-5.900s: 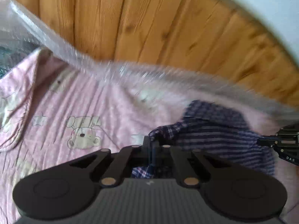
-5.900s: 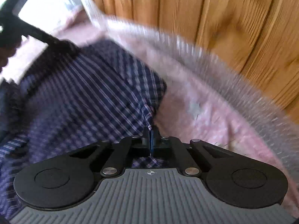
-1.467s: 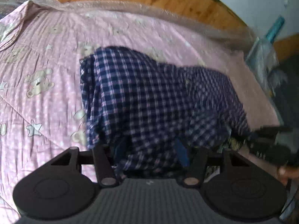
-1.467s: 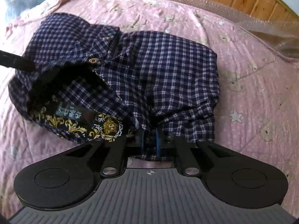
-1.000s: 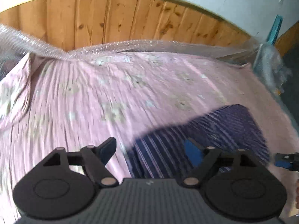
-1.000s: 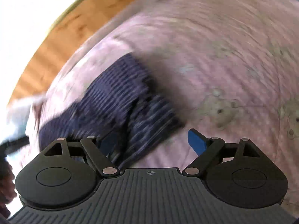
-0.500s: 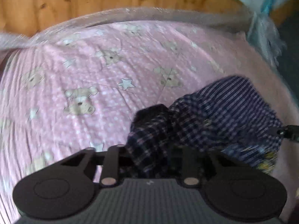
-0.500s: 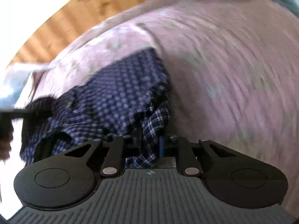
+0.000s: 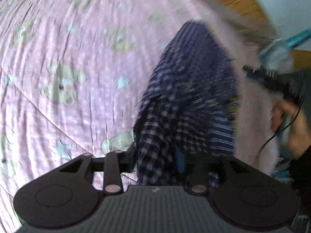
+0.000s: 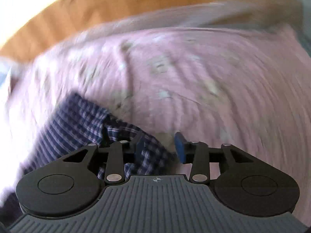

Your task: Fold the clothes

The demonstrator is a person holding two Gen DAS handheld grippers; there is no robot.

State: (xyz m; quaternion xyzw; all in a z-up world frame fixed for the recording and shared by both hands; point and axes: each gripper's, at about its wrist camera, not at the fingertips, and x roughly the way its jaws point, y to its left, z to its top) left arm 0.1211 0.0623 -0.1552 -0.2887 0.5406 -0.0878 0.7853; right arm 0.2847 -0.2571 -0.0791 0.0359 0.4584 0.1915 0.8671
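Blue pads on the right gripper (image 10: 159,148) stand parted, jaws having just been opening, with a corner of the navy plaid shirt (image 10: 81,120) lying loosely between them and touching only the left pad, so that's a release, not a grasp. Over on the left gripper (image 9: 155,158) the jaws have likewise just been opening; shirt cloth fills the gap, one blue pad (image 9: 179,160) peeking through, but the blur won't let me say whether the pads press on it or not. Outward from there, the shirt sits bunched in a long heap on the pink quilt (image 9: 68,48), running from the left gripper's fingers toward the far edge of the bed, and in the left view the person's right hand (image 9: 291,120) hovers beside it. Wooden headboard (image 10: 77,19) curves behind the quilt. My read: the garment is being let go to settle, and doing this well means dropping the cloth flat, then picking clean edges such as a hem or shoulder seam instead of a bunched fistful, both grippers pulling apart evenly to smooth it. Count: one shirt, one quilt, two grippers, one hand visible.
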